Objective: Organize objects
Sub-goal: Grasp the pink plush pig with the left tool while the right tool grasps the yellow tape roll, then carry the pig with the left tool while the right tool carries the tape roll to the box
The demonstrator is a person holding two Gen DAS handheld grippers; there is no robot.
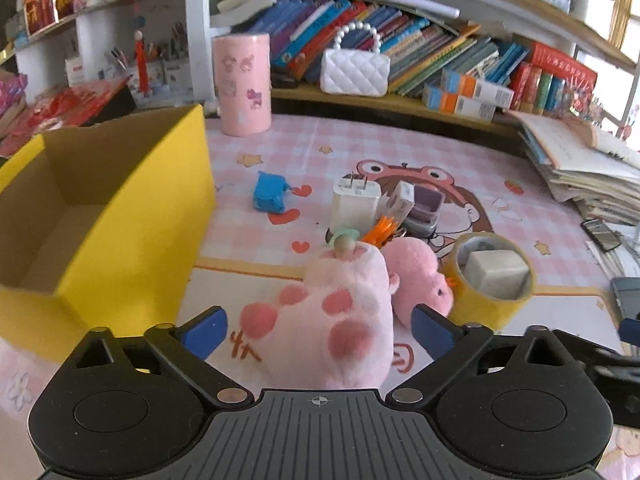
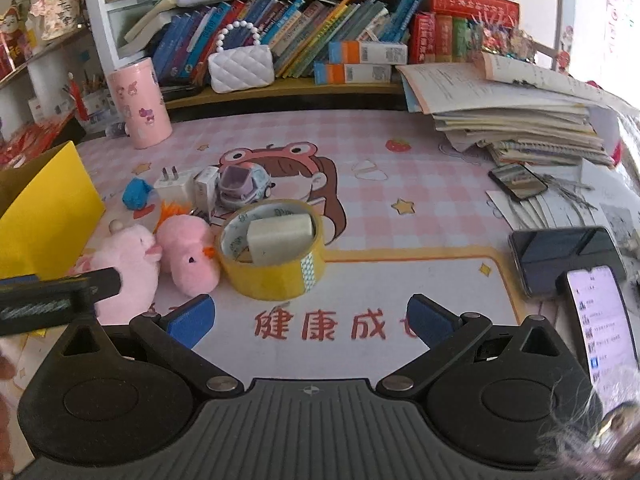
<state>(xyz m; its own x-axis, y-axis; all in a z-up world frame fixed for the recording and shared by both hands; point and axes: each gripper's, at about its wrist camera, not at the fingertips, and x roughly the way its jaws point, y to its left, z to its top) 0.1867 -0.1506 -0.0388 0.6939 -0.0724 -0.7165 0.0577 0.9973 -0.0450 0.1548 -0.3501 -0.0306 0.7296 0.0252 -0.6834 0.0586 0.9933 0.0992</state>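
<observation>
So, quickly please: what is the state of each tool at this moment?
Left tool: open, around the pale pink plush paw toy, not closed on it.
Right tool: open, holding nothing.

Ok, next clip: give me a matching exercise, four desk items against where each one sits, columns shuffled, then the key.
Items
1. white eraser block
2. white quilted handbag
3. pink paw plush
4. yellow cardboard box

Places
A. on the shelf in front of the books
B. between the open left tongs
C. at the left edge of the desk mat
D. inside the yellow tape roll

Pairs: 1-D, 2-A, 3-B, 4-C
</observation>
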